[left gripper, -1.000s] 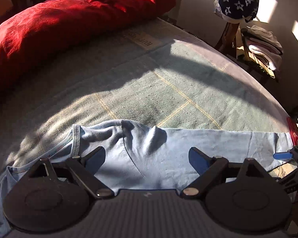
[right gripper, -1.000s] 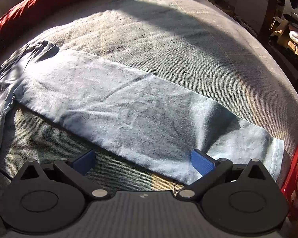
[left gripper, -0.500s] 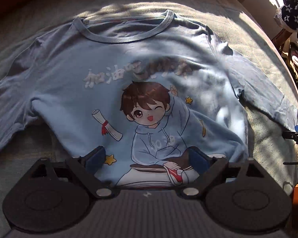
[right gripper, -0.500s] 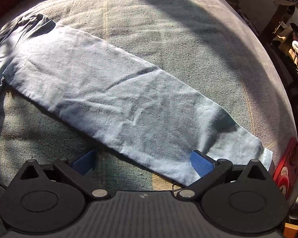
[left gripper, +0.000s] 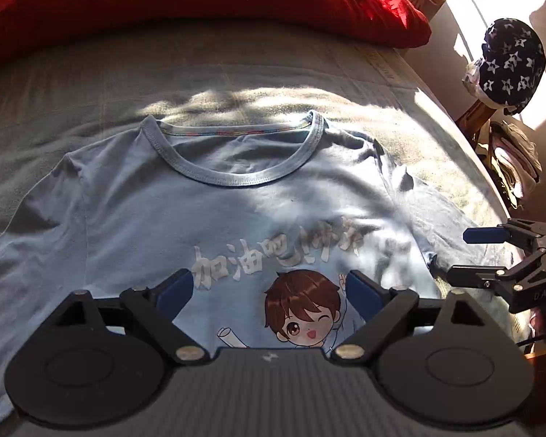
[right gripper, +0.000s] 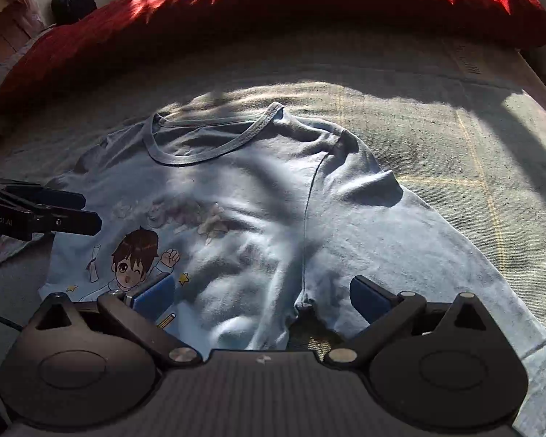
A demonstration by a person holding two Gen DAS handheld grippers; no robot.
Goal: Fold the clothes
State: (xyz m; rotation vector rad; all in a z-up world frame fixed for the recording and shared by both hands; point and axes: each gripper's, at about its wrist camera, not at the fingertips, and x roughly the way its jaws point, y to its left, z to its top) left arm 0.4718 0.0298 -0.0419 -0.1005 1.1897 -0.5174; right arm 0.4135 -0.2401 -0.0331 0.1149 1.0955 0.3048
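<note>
Bed: sunlit and shadowed, its greenish woven cover (left gripper: 400, 116) carries everything, with a red duvet (left gripper: 200, 3) bunched along the far side.
Shirt: my light-blue T-shirt (left gripper: 134, 218) lies face up on the cover, collar toward the duvet, cartoon boy print (left gripper: 305, 313) and pale lettering showing; in the right wrist view one long sleeve (right gripper: 436, 240) runs off toward the near right.
Left claw: my left claw (left gripper: 269, 293) hangs over the printed chest, blue pads (left gripper: 174, 293) spread wide, nothing between them pressed.
Right claw: my right claw (right gripper: 262, 296) sits above the armpit seam, pads (right gripper: 153, 295) wide apart and empty.
Beside the bed: a star-patterned dark cloth (left gripper: 509, 65) on a stand, folded clothes (left gripper: 513, 160) below it.
</note>
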